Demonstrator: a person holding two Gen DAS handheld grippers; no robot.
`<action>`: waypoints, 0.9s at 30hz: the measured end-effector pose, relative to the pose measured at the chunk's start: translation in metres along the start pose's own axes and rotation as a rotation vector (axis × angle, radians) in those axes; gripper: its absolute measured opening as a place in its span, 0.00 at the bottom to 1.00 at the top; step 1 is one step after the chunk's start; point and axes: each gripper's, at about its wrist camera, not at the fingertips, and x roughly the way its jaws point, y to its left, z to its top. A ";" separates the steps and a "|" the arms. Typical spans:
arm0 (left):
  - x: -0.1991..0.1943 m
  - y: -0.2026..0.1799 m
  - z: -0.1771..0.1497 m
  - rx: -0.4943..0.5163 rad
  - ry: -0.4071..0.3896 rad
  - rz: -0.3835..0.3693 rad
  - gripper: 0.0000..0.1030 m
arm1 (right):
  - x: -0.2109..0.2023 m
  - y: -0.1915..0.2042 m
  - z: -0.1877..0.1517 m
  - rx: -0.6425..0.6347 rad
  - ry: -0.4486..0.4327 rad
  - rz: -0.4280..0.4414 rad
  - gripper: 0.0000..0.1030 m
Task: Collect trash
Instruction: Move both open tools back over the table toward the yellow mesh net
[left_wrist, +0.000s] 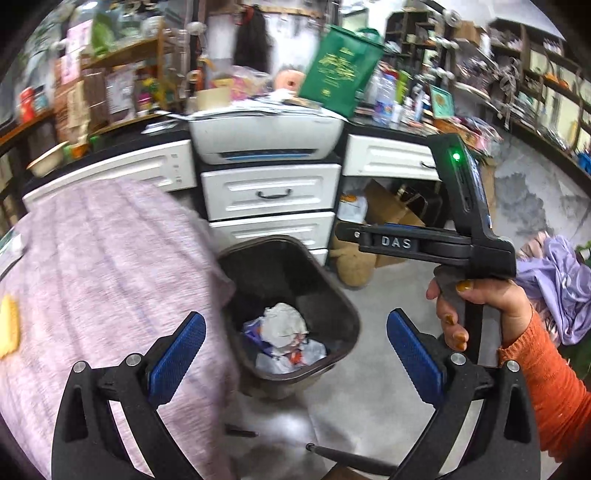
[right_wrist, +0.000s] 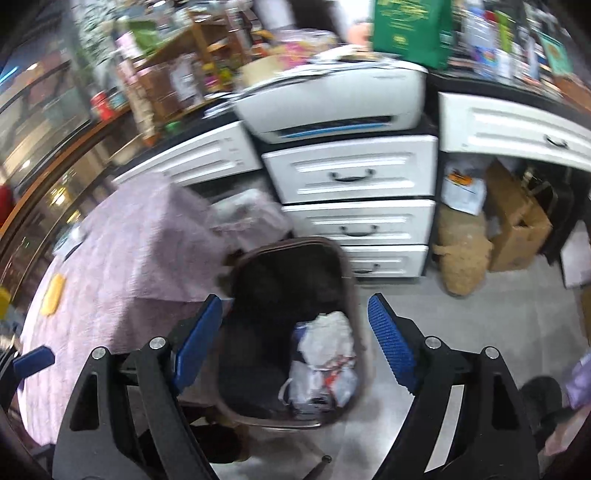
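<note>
Grey floor (left_wrist: 388, 369) lies bare right of the bin (left_wrist: 343, 295) of crumpled trash (left_wrist: 284, 321); both grippers' fingers (left_wrist: 181, 354) (right_wrist: 199, 343) spread, empty; right gripper (left_wrist: 397, 242) reads "DAS".

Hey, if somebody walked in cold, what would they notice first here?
The dark bin on the floor below both open grippers, with crumpled white trash at its bottom. A pink cloth covers the table to its left. Behind it stand white drawers topped by a printer.
</note>
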 end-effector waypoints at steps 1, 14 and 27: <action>-0.005 0.007 -0.002 -0.015 -0.004 0.012 0.95 | 0.002 0.011 0.001 -0.020 0.002 0.016 0.78; -0.069 0.117 -0.043 -0.214 -0.041 0.243 0.95 | 0.020 0.147 -0.005 -0.229 0.052 0.215 0.78; -0.111 0.202 -0.075 -0.320 -0.018 0.408 0.95 | 0.035 0.243 -0.010 -0.407 0.113 0.322 0.78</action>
